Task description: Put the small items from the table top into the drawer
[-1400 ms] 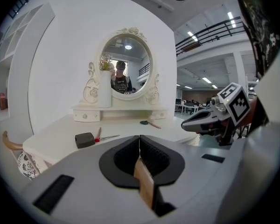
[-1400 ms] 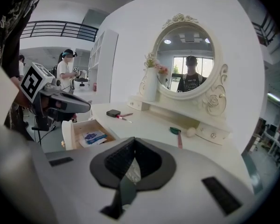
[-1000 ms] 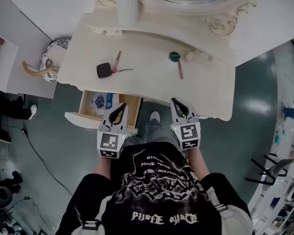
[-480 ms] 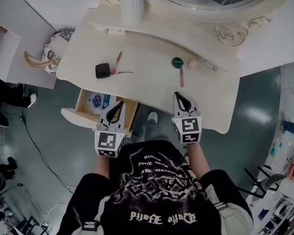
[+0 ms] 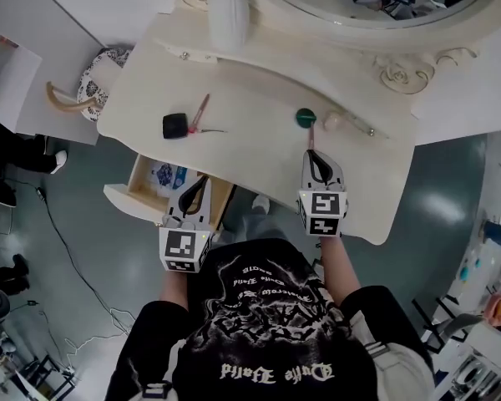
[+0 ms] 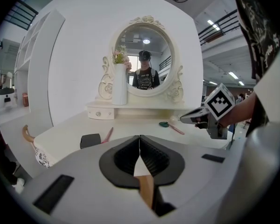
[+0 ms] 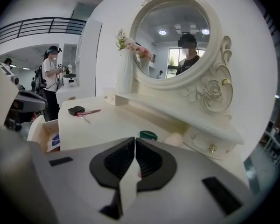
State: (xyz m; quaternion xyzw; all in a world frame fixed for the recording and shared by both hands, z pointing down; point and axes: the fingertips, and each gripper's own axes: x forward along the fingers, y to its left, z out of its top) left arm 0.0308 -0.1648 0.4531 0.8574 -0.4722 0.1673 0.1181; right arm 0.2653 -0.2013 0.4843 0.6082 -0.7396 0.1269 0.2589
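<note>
On the cream dressing table lie a small black box, a pink pen, a green round item, a pink stick and a pale round item. The drawer stands open at the front left with blue-and-white packets inside. My right gripper is shut and empty, its tips just short of the pink stick's near end. My left gripper is shut and empty over the drawer's right part. The left gripper view shows the black box and the right gripper.
A white vase with flowers and an oval mirror stand on the raised back shelf. A patterned stool sits off the table's left end. A cable runs over the floor at left. A person stands far left in the right gripper view.
My right gripper has moved forward over the table edge toward the pink stick. The left gripper has stayed over the drawer. Both stay shut.
</note>
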